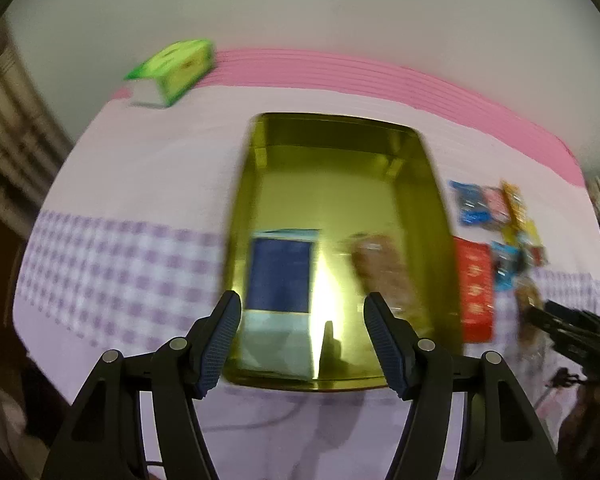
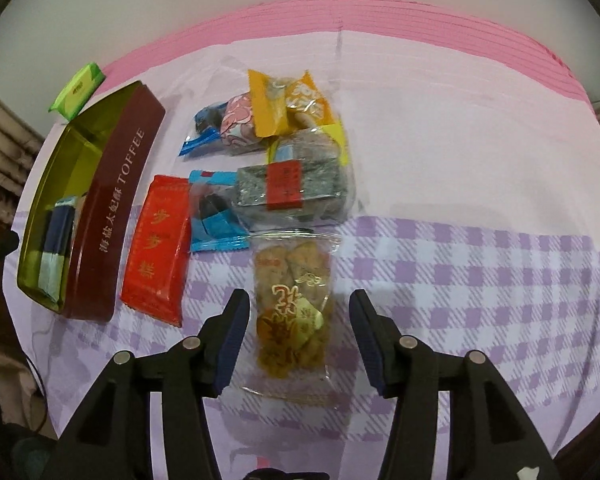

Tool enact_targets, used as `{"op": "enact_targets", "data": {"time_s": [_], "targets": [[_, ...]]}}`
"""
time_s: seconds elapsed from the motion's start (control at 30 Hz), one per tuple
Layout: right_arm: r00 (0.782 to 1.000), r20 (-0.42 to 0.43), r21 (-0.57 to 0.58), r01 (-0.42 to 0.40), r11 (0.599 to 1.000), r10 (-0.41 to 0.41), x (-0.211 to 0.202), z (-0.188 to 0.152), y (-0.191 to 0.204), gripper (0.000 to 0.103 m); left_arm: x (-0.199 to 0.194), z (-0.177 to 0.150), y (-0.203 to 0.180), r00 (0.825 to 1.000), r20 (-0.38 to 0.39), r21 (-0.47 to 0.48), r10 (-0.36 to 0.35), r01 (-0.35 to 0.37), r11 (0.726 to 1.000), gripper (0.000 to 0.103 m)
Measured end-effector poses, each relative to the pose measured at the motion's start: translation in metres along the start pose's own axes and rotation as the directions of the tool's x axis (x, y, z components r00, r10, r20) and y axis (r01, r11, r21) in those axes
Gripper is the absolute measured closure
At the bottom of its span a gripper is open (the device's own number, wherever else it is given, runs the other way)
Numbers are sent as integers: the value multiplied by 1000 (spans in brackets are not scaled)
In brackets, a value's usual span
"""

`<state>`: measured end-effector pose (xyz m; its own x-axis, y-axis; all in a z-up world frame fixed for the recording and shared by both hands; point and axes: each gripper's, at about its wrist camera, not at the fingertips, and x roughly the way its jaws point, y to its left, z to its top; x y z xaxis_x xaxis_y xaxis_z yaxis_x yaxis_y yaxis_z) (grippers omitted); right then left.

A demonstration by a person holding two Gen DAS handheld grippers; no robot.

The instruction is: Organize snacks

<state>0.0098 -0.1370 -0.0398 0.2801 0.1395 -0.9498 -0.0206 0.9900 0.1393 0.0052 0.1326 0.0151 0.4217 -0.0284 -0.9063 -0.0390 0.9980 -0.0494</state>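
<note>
Snacks in bright wrappers lie clustered on a pink and lilac-checked tablecloth [image 2: 460,184] at the centre of the right wrist view, with a clear packet of brown pieces [image 2: 292,308] lowest in the cluster, flat on the cloth. Right gripper [image 2: 298,338] points down over that packet with its jaws apart on either side and a visible gap between each pad and the wrapper, so nothing is gripped. A red packet [image 2: 158,250] lies just left of it, beside a maroon tin [image 2: 112,216] lettered TOFFEE at the left of the frame; 1 dark blue packet [image 2: 58,236] rests inside against its gold lining. A green tissue pack [image 2: 76,94] sits near the tin's far end, at upper left. In the blurred left wrist view, the left gripper [image 1: 302,344] hangs open and empty above the tin [image 1: 440,240], where the blue packet [image 1: 280,276] and a brown snack [image 1: 384,268] lie side by side.
</note>
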Motion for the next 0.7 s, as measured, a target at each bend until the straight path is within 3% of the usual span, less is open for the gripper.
{"op": "enact_targets", "data": {"time_s": [0.17, 0.33, 0.7], "targets": [[1000, 8, -20, 14, 1000, -14, 7, -3, -1, 54, 2, 8, -48, 999, -10, 87, -40, 41, 995, 38], [999, 35, -22, 22, 1000, -22, 3, -5, -11, 66, 8, 10, -88, 998, -33, 162, -62, 67, 985, 38], [995, 71, 45, 73, 996, -76, -7, -5, -64, 66, 19, 14, -127, 984, -129, 187, -123, 146, 971, 38]]}}
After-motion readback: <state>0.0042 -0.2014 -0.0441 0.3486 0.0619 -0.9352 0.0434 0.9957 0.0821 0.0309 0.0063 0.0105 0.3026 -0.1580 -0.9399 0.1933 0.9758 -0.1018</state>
